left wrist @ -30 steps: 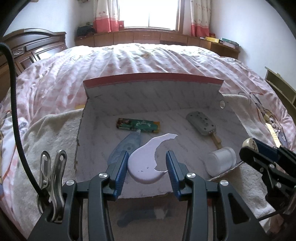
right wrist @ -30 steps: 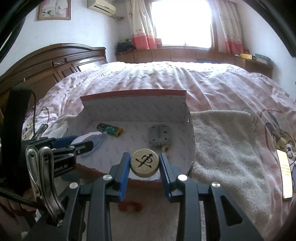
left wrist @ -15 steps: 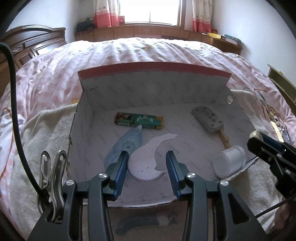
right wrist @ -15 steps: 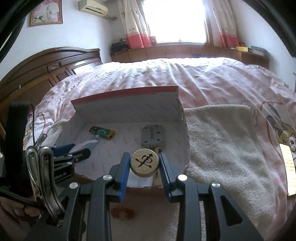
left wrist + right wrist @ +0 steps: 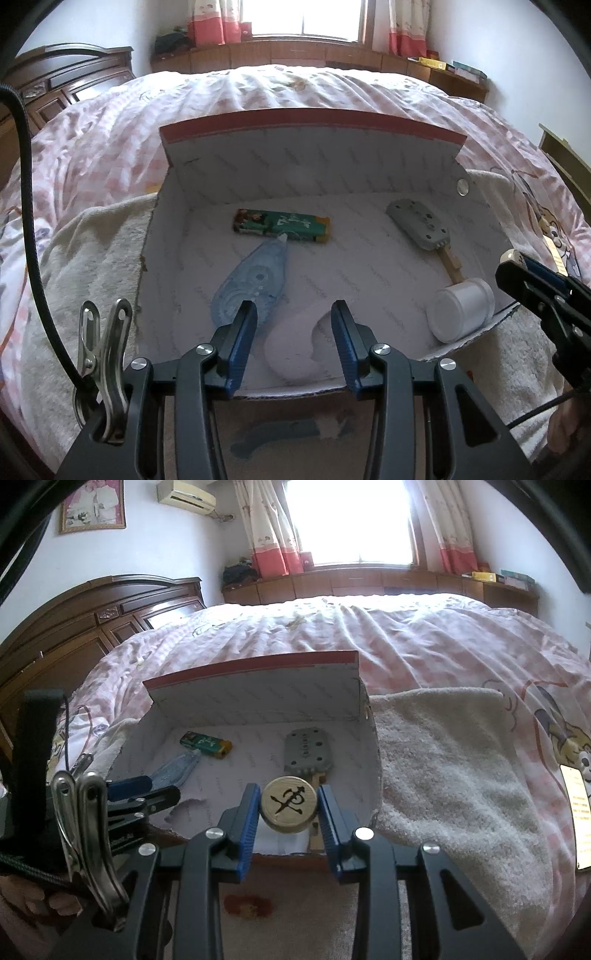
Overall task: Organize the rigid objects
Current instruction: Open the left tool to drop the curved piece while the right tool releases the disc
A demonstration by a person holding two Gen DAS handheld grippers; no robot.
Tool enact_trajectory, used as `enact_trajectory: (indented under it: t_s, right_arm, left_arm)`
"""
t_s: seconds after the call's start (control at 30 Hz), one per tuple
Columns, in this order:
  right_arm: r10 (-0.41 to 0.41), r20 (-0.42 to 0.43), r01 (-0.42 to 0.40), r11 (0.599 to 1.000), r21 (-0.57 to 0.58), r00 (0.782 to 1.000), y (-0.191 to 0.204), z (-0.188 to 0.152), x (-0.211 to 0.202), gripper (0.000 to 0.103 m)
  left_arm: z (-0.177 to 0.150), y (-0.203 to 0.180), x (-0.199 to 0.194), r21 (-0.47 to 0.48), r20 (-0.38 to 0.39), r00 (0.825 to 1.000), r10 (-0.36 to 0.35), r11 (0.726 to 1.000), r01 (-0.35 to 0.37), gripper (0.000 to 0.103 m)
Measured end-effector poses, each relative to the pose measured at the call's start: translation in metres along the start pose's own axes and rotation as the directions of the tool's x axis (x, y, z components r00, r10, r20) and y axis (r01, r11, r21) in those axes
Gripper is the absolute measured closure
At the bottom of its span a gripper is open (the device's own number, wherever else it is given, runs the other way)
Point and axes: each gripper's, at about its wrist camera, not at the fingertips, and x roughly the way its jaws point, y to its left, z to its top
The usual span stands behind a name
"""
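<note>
Pink checked bedding [image 5: 424, 642] fills the room behind my work, with a cream towel [image 5: 443, 760] spread under a shallow cardboard box [image 5: 314, 133] whose red-edged flap stands up at the back.

My right gripper [image 5: 288, 805] is clamped on a round wooden game piece [image 5: 289, 804], its flat face toward the camera, carried just above the near edge of the box. It looks light, hard and smooth-rimmed, so I judge the pads should stay on opposite sides of the rim, square across the widest part (a skewed pinch on a disc like this could squirt it out). The dark mark on its face is a single brushed character, crossed through; I cannot read it.

My left gripper [image 5: 293, 332] stands released, nothing pressed between its pads, poised over a pale lilac curved piece [image 5: 295, 350] lying flat on the box floor at the front. That piece seems thin and stiff, and lying so flat it offers only its edges to take.

Already in the box: a blue correction-tape dispenser [image 5: 251, 284], a green packet [image 5: 280, 226] with white lettering too small to make out, a grey tool with a wooden handle [image 5: 421, 223], and a small white jar [image 5: 460, 314] on its side in the right front corner. All look rigid and light. A tag on the bedding at far right [image 5: 578, 812] carries print I cannot read.
</note>
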Motion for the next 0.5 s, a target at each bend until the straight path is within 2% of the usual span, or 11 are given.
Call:
enact_trajectory:
  t_s: [0.5]
  right_arm:
    - [-0.011,-0.021,0.012,1.0,0.01,1.0,-0.002,0.012,0.02,0.07]
  left_arm:
    - [-0.005,0.001,-0.004,-0.001,0.013,1.0,0.005,1.0,-0.005,0.061]
